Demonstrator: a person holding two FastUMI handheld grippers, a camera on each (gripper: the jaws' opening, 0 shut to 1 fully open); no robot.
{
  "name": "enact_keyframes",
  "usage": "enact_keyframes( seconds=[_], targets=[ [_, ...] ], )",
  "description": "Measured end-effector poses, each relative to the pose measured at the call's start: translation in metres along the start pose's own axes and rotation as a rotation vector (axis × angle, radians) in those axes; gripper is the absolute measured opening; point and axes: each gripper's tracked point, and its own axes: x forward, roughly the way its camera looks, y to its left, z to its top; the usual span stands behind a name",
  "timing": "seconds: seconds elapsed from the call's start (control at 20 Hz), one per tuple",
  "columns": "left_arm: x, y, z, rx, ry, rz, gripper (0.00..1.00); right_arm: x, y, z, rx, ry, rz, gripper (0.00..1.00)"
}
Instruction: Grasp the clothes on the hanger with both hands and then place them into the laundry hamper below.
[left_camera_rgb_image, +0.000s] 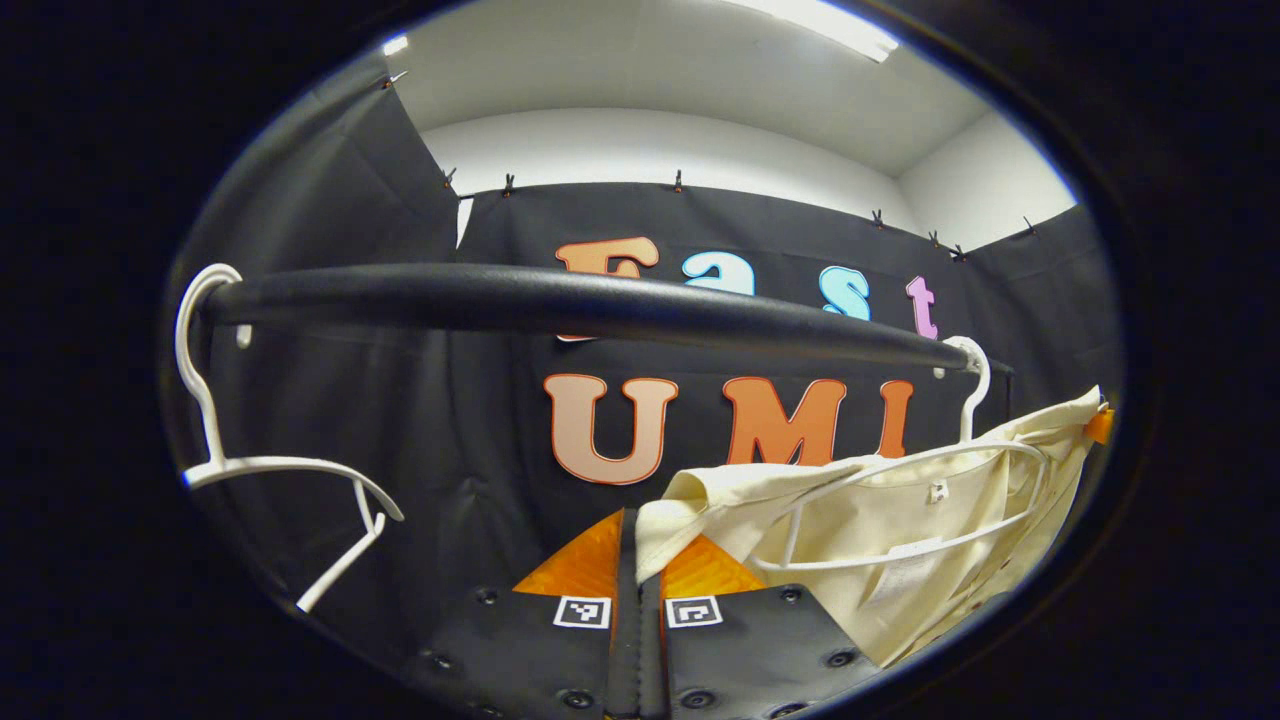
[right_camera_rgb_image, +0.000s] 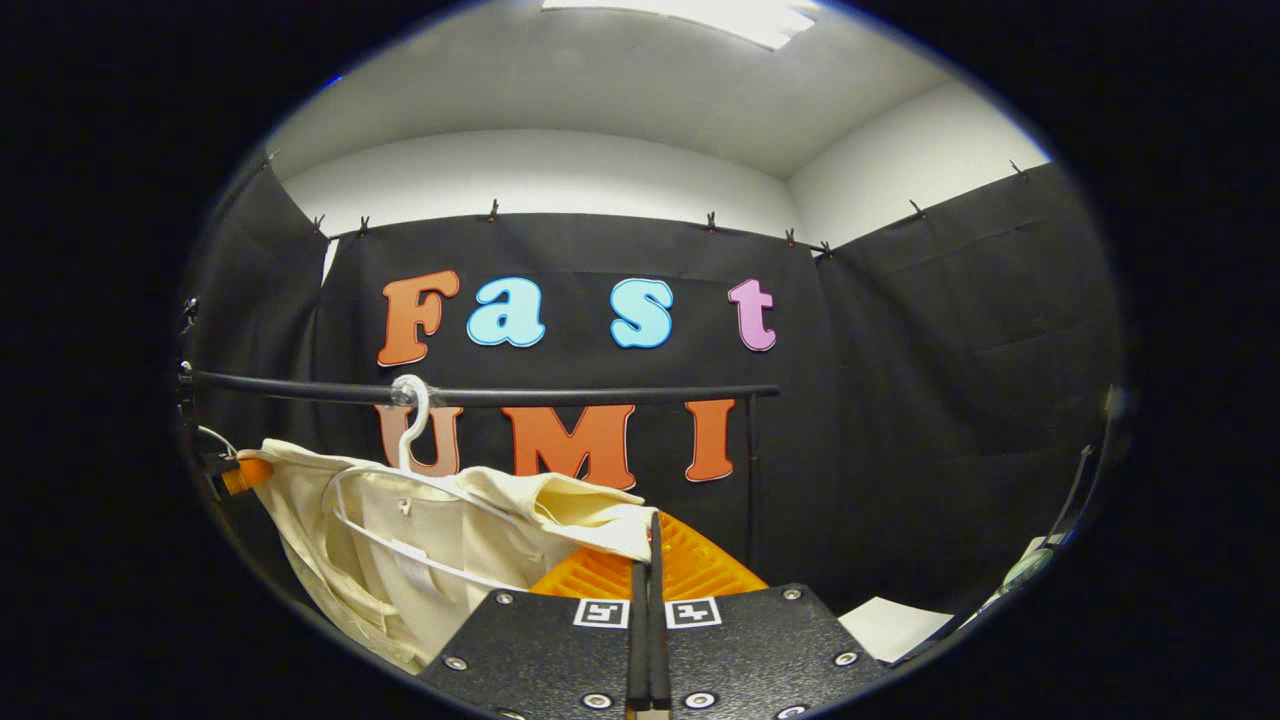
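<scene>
While my left gripper (left_camera_rgb_image: 638, 560) sits low in the left gripper view, its two fingers are pressed together with the left shoulder edge of the cream fabric shirt (left_camera_rgb_image: 900, 530) pinched between them. That shirt spreads away to the right of the fingers, draped on a thin white plastic hanger (left_camera_rgb_image: 905, 500) whose hook loops over the far right end of a black horizontal metal rail (left_camera_rgb_image: 600, 305). Along the same rail, at its left end, a second white plastic hanger (left_camera_rgb_image: 270, 465) hangs bare and tilted. At the shirt's far right edge I can see the other gripper's tip, small and partly hidden.

From the right gripper view, my right gripper (right_camera_rgb_image: 650, 570) likewise has its fingers closed, clamping the nearer shoulder edge of the cream shirt (right_camera_rgb_image: 440, 530), which bunches into a fold just beside the fingers. Outward to the left, the shirt hangs slack from its white hanger (right_camera_rgb_image: 410, 430), hooked over the black rail (right_camera_rgb_image: 560, 396). At the shirt's far left edge the left gripper's tip (right_camera_rgb_image: 243, 474) touches the cloth. Low on the right, a white flat sheet (right_camera_rgb_image: 890, 625) lies well apart from the shirt; I cannot tell what it rests on.
</scene>
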Motion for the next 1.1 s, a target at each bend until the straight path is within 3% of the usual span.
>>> enact_keyframes(
  seconds=[0.45, 0.7, 1.1],
  targets=[
    [0.001, 0.009, 0.012, 0.047, -0.036, 0.019, 0.06, 0.023, -0.024, 0.055, -0.105, -0.071, -0.036, 0.00],
    [-0.002, 0.019, 0.028, 0.117, -0.083, 0.053, 0.06, 0.040, -0.025, 0.061, -0.148, -0.077, -0.023, 0.00],
    [0.002, 0.013, 0.016, 0.102, -0.056, 0.011, 0.06, 0.063, -0.045, 0.075, -0.214, -0.077, -0.007, 0.00]
  ],
)
